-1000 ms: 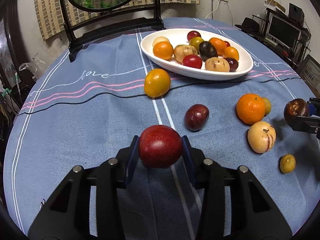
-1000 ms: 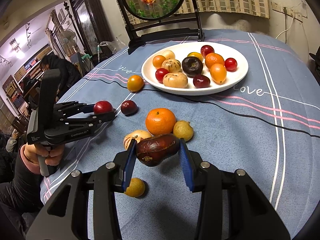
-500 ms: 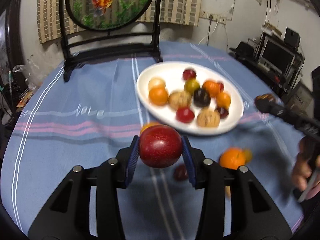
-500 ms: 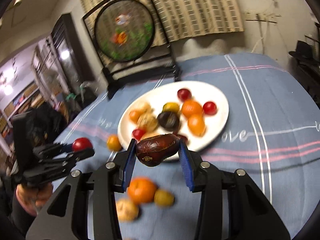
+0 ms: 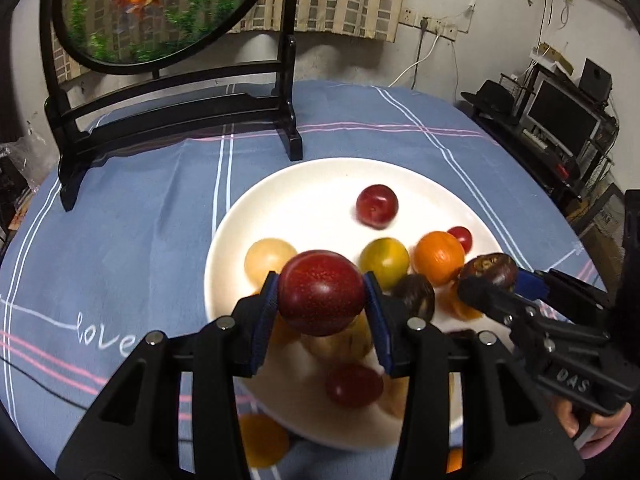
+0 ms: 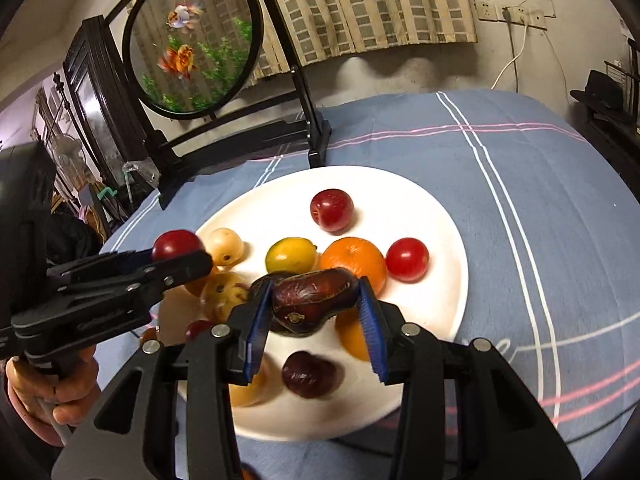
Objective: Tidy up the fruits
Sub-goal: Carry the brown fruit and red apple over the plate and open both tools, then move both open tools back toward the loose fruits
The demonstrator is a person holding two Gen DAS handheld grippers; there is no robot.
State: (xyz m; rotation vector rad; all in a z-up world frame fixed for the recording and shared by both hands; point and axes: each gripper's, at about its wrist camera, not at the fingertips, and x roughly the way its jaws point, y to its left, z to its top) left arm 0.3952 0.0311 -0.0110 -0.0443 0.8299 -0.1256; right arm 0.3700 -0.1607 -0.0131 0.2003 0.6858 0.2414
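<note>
My left gripper [image 5: 320, 280] is shut on a round red plum [image 5: 320, 300] and hovers over the near half of the white plate [image 5: 320, 188]. Over the same plate [image 6: 440, 300], my right gripper [image 6: 315, 286] carries a wrinkled dark brown fruit [image 6: 314, 300] between its blue pads; its jaws are opening. Several fruits lie on the plate: a red plum [image 6: 332, 210], an orange [image 6: 354, 260], a yellow-green one [image 6: 290, 256]. Each gripper shows in the other's view: the right one [image 5: 492, 280] at the plate's right side, the left one [image 6: 180, 252] at its left.
A round fish-picture screen on a black stand [image 5: 176, 108] rises just behind the plate. An orange fruit [image 5: 262, 440] lies on the blue striped cloth [image 5: 120, 240] by the plate's near rim. A person's hands [image 6: 52, 384] hold the grippers' handles. Shelves with a monitor [image 5: 560, 120] stand beyond the table's right edge.
Both grippers have moved forward with their fruits, from above the loose fruits on the cloth to over the plate. The plate and the screen now look much nearer.
</note>
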